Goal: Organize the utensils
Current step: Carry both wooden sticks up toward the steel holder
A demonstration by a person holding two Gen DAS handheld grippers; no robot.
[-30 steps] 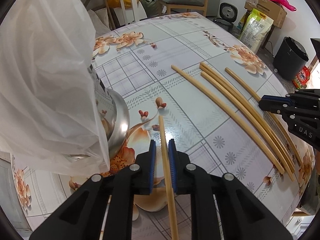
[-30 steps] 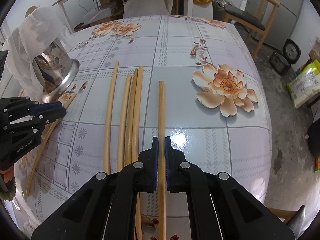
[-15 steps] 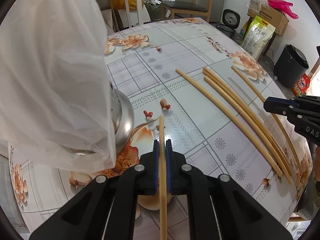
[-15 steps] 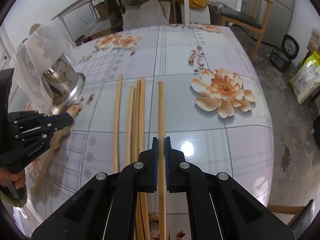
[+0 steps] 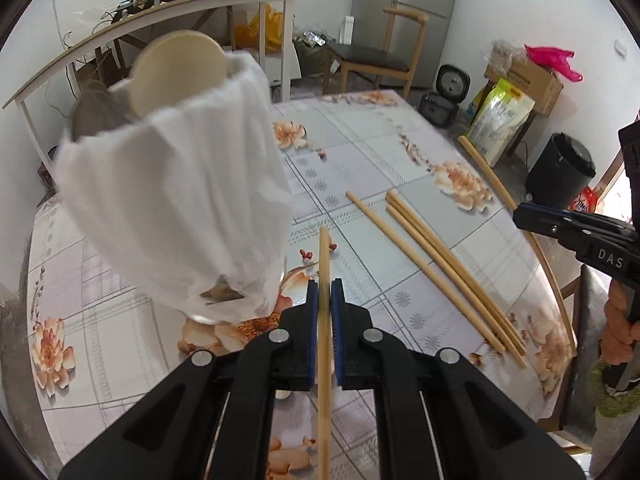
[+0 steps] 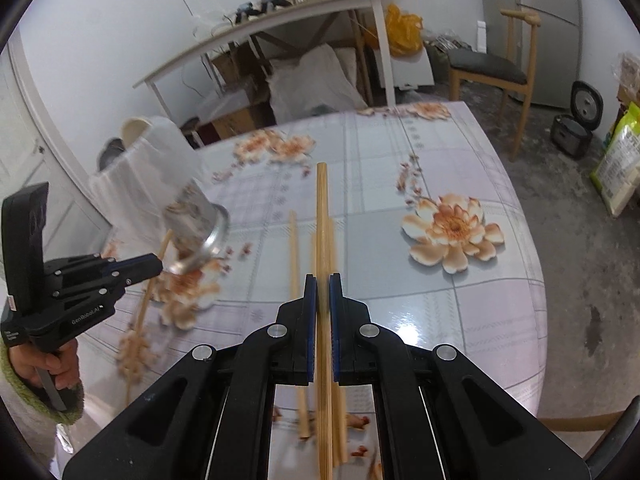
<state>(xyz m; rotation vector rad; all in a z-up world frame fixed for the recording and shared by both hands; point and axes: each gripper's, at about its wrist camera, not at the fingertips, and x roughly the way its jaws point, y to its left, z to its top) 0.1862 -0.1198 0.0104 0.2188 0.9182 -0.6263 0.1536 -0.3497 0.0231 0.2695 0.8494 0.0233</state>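
Above the floral-print tablecloth-covered table (image 5: 400,152), beside the white-bag-draped steel utensil holder (image 5: 172,216), the left gripper (image 5: 324,296) and right gripper (image 6: 323,292) each clamp one long bamboo chopstick (image 5: 323,264) (image 6: 322,220), both lifted off the surface since a second ago, three loose chopsticks (image 5: 440,264) lying between them.

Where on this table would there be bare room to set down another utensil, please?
The far stretch of the table beyond the loose chopsticks is bare, and so is the right side around the big lotus print. It is crowded between the bag-covered metal holder and those chopsticks.
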